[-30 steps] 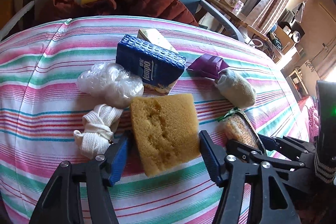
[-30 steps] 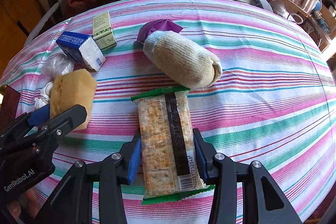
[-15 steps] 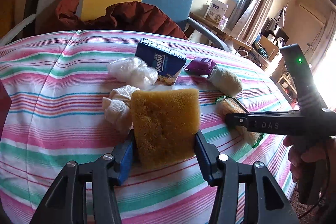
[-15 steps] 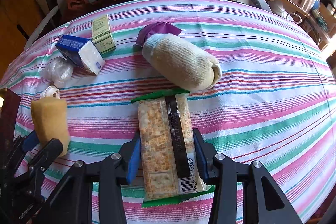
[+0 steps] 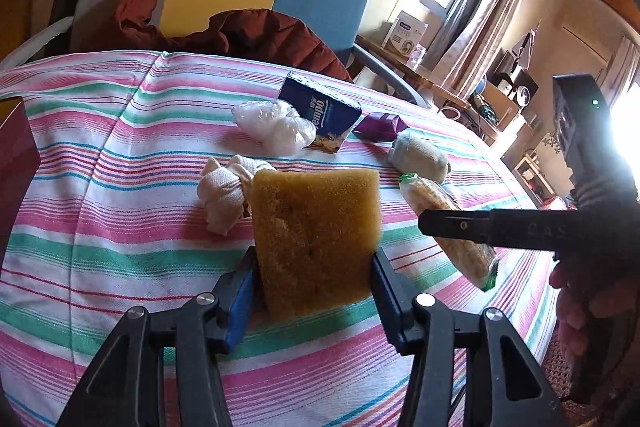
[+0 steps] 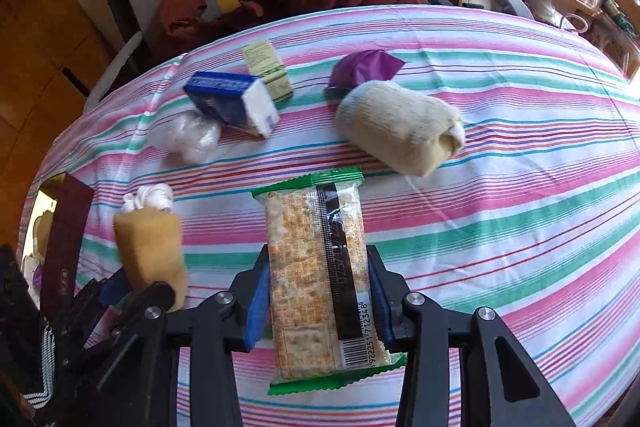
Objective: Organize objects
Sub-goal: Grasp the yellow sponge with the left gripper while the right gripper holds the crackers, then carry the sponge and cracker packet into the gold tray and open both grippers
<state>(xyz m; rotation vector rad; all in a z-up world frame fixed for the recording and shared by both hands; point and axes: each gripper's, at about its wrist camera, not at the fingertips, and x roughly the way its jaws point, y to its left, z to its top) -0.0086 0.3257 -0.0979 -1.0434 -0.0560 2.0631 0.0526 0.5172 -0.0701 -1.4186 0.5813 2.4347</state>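
My left gripper (image 5: 314, 287) is shut on a yellow sponge (image 5: 316, 235) and holds it above the striped tablecloth (image 5: 100, 227). The sponge also shows in the right wrist view (image 6: 150, 251). My right gripper (image 6: 320, 295) is shut on a cracker packet (image 6: 320, 267) with green ends, lifted a little off the cloth. The packet shows in the left wrist view (image 5: 452, 227) too. On the cloth lie a white cord bundle (image 5: 224, 191), a clear plastic bag (image 5: 276, 125), a blue tissue pack (image 5: 320, 107), a purple wrapper (image 5: 380, 125) and a rolled cream sock (image 6: 400, 127).
A dark red box (image 6: 64, 239) stands at the table's left edge. A small green-and-white carton (image 6: 266, 67) lies behind the tissue pack. A chair with a brown jacket (image 5: 260, 31) stands behind the table. A cluttered side table (image 5: 480, 95) is at the far right.
My left gripper closed on the sponge, lifted it and drew back toward the table's left side. My right gripper has kept hold of the cracker packet and risen slightly.
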